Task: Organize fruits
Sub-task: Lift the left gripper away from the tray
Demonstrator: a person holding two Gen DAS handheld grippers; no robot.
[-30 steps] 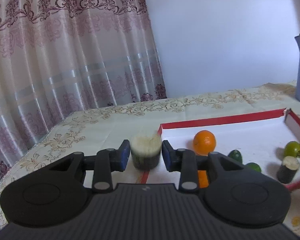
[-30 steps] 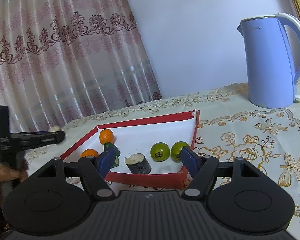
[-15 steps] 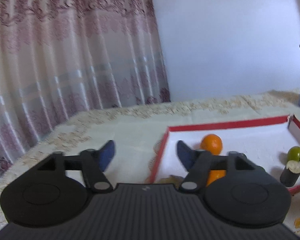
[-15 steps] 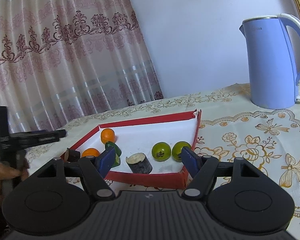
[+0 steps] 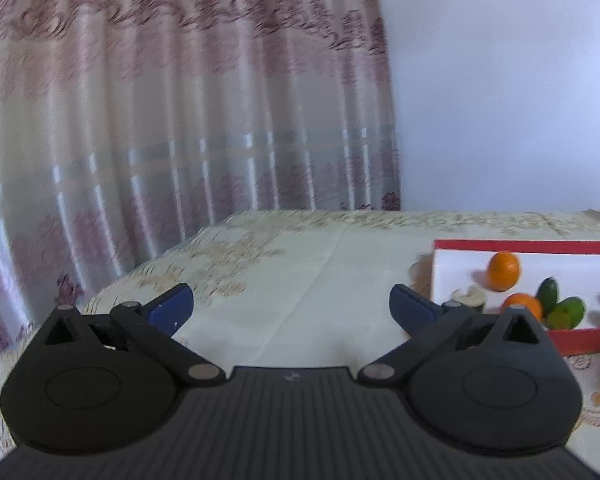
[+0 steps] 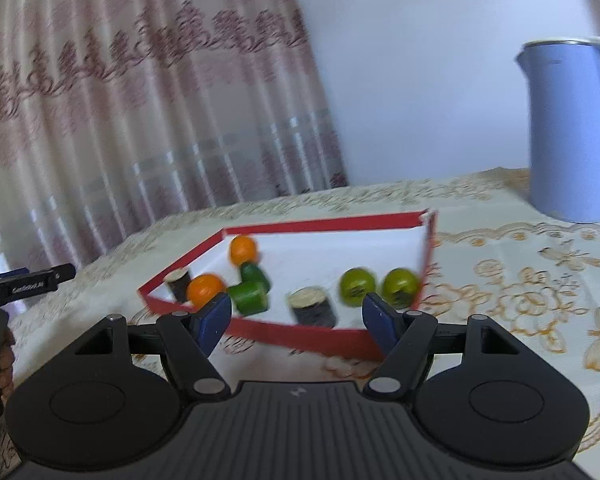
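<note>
The left gripper (image 5: 291, 304) hangs over bare tablecloth (image 5: 300, 272) with its jaws spread as wide as they go; they have just been opening, and nothing lies between the blue pads (image 5: 171, 307). The red-rimmed tray (image 5: 520, 246) sits ahead and to the right of these tongs, apart from them. In that view an orange (image 5: 503, 270) stands toward the tray's far side, a second orange (image 5: 523, 306) nearer, green fruits (image 5: 566, 312) to the right of it, and a dark stub with a pale cut top (image 5: 470, 297) peeks out just past the right finger. The right gripper (image 6: 296, 317) is half open and empty, its pads (image 6: 214, 318) framing the near wall of the tray (image 6: 300, 334) without touching it. Straight ahead, between its fingers, a dark cut piece (image 6: 312, 305) lies inside the tray; two round green fruits (image 6: 357, 286) sit just beyond the right finger, side by side near the right wall. Beyond the left finger are two green pieces (image 6: 249, 295), an orange (image 6: 205, 288) and another dark stub (image 6: 179, 282) in the near left corner (motion blur softens all of them). A further orange (image 6: 243, 250) rests at the far left corner. A blue kettle (image 6: 568, 128) stands far right on the cloth, well apart from the tray. At the left edge of the right-hand view, the other gripper (image 6: 24, 286) shows, held by a hand (image 6: 2, 364).
</note>
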